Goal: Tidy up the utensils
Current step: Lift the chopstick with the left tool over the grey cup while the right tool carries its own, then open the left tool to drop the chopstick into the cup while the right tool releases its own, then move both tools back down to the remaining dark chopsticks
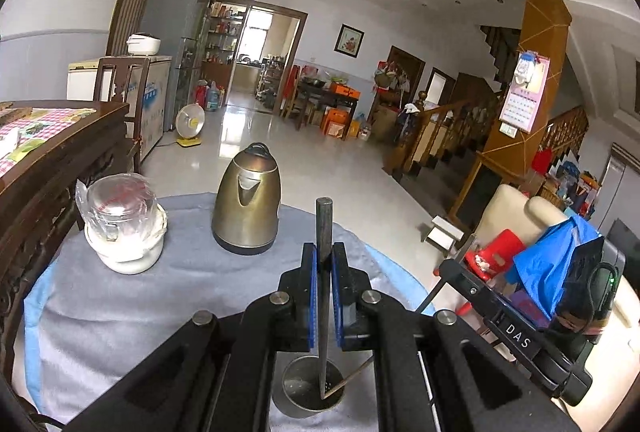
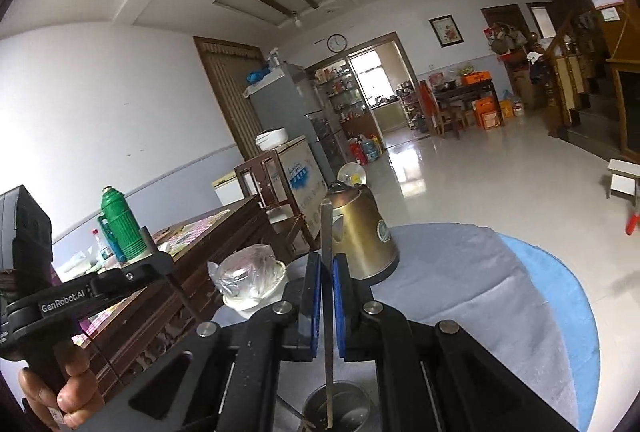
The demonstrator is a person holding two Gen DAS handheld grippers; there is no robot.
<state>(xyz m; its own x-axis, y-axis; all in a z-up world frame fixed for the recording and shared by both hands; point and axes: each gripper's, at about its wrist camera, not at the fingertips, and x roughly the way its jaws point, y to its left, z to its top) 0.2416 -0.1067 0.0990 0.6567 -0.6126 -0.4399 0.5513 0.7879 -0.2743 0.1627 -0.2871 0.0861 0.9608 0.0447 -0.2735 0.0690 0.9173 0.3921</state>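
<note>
The left gripper (image 1: 324,264) and right gripper (image 2: 327,272) each pinch an upright chopstick (image 1: 324,228) over the near metal cup (image 1: 308,384); a thin grip could let one swivel and miss the rim.

Daylight's pouring in for you through the far doorway (image 1: 258,32), bouncing a big white glare off the floor (image 1: 240,136). Room's bright, shadows soft. Both fisheyes bend the walls and ceiling hard, with black corners. Far stuff looks a bit soft and the window's blown out; the kettle (image 1: 247,200) stays sharp
</note>
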